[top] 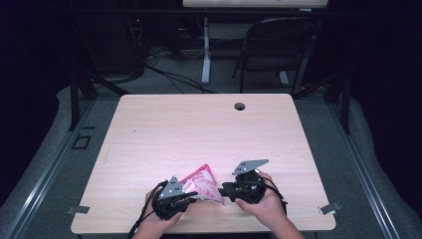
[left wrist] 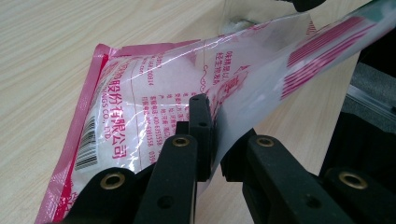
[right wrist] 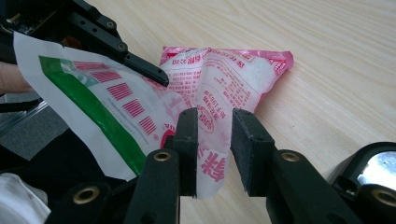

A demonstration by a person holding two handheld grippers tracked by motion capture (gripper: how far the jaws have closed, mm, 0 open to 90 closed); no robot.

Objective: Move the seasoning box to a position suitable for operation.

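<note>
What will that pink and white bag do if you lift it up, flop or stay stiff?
It would probably flop: the bag is thin, see-through plastic that already bends and creases where the left gripper pinches it. It looks a bit slippery, since the film is shiny. The white stuff inside seems loose, so it may slide to the low end.

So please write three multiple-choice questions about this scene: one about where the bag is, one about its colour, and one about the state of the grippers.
1. Where is the plastic bag?
A. near the table's front edge, between the two grippers
B. beside the round hole at the far edge
C. on the floor

2. Which colour is the bag's printing mostly?
A. blue
B. pink-red
C. yellow

3. What is the left gripper doing?
A. standing wide open above the table
B. clamped on the bag's film
C. holding a cup

Answers: 1 A, as the high view shows it between the hands; 2 B, the text and border are pink-red; 3 B, its jaws pinch the film in the left gripper view.
</note>
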